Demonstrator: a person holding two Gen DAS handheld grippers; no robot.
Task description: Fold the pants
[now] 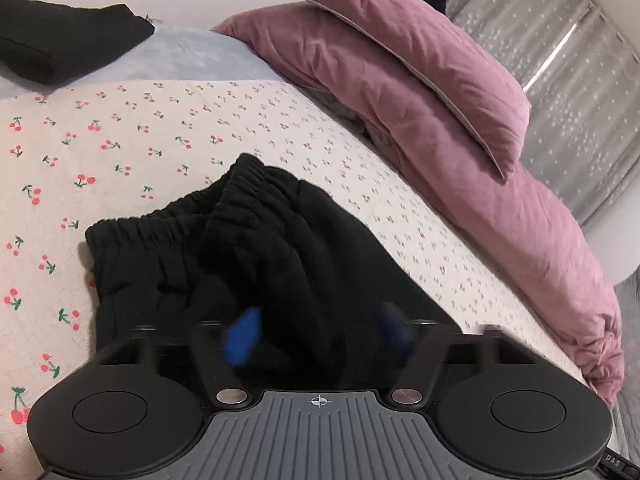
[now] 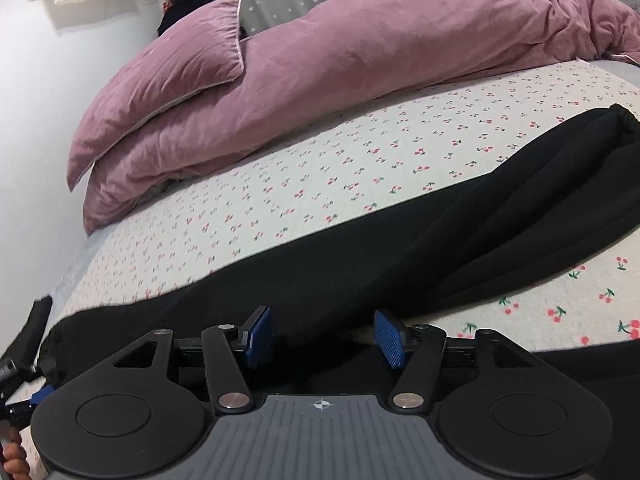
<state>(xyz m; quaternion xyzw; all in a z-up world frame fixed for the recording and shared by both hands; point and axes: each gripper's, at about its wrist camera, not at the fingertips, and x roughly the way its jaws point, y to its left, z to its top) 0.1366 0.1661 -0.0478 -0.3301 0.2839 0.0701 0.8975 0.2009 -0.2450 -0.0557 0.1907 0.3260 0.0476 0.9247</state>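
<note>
Black pants (image 1: pixel 224 264) lie on the cherry-print sheet (image 1: pixel 120 140), the elastic waistband bunched toward the far side in the left wrist view. My left gripper (image 1: pixel 316 332) is open just above the pants, its blue pads (image 1: pixel 242 336) blurred. In the right wrist view the pants (image 2: pixel 400 248) stretch across the bed, one elastic end at the far right. My right gripper (image 2: pixel 324 334) is open over the near edge of the fabric, with nothing between its blue pads (image 2: pixel 388 338).
A mauve duvet (image 1: pixel 460 168) with a pillow (image 2: pixel 168 68) on top lies along the far side of the bed. Another black garment (image 1: pixel 60 44) lies at the far left. The other gripper (image 2: pixel 20 364) shows at the lower left of the right wrist view.
</note>
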